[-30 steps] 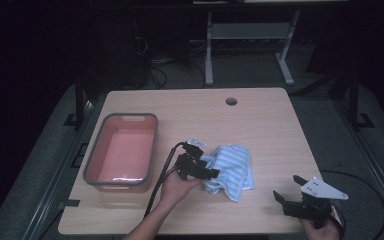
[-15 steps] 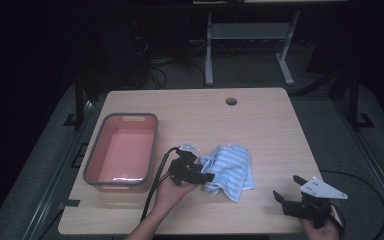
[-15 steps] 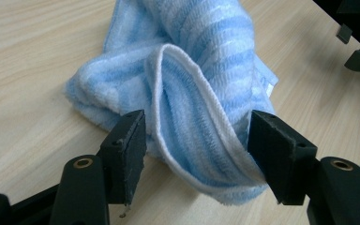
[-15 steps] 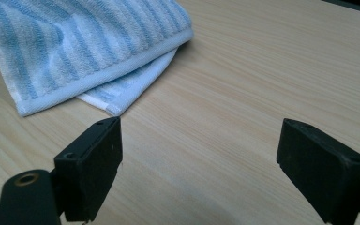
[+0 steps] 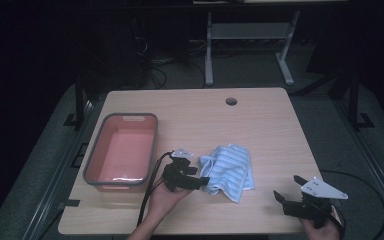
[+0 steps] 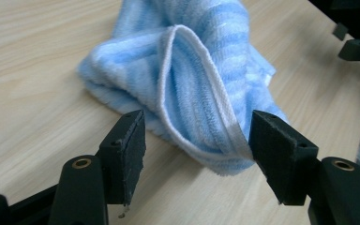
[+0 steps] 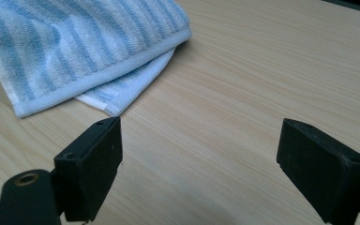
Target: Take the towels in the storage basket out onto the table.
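High view: wooden counter (image 5: 260, 120) with a round cable hole (image 5: 231, 101) near its far edge. A pink plastic tub with a grey rim (image 5: 122, 151) sits along the left edge, nearer the front-left corner than the far one. A blue-and-white striped towel (image 5: 228, 170), loosely folded, lies toward the front edge, about midway between left and right edges, clearly apart from the tub.

Left claw (image 5: 197, 181) lies just at the towel's left side, held by the left hand (image 5: 162, 200), which comes in over the front edge. A black cable (image 5: 152, 180) runs back from it toward the front edge, passing beside the tub's near corner. Right claw (image 5: 286, 191) sits at the front-right corner, well apart from the towel, grey three-cornered plate (image 5: 323, 188) on top, held by the right hand (image 5: 320, 230).

Left gripper view: left claw (image 6: 197, 154) stands apart, with a bunched fold of the towel (image 6: 192, 89) and its white hem between the jaws. The right-hand pad (image 6: 276, 154) seems to touch the fold's edge; the left-hand pad (image 6: 129, 150) is clear of the cloth. No squeeze on the fabric visible, so not clamped.

Right gripper view: right claw (image 7: 199, 164) is wide apart over bare wood, nothing between the jaws. The towel's corner (image 7: 79, 51) lies ahead and to the left of them, flat on the counter, two layers showing at the hem.
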A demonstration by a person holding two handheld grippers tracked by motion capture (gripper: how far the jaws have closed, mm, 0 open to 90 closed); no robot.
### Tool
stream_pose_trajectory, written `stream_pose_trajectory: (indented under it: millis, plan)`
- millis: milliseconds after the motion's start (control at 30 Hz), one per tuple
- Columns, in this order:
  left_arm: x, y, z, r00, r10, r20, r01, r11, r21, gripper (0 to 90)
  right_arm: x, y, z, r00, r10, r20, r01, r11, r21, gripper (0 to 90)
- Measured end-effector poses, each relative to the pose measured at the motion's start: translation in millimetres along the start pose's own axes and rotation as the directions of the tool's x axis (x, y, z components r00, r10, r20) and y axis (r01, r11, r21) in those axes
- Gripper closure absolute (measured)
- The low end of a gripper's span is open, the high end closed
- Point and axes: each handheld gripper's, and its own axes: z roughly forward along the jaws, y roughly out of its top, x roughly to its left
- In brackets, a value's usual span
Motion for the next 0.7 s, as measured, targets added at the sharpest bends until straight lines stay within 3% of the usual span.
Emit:
stream_pose_trajectory:
  millis: [333,700]
  plan:
    - [-0.1,-14.8,-11.4,0.9999,-0.002,-0.012,0.002,0.9997,-0.022,35.1,0.2,0.0,0.0,1.0,-0.005,0.001,0.005,1.0,0.001,14.1]
    - [-1.3,-27.7,-21.8,1.0,0.007,-0.004,-0.007,0.9999,-0.015,34.1,0.7,0.2,0.2,1.0,-0.006,0.002,0.006,1.0,0.004,14.1]
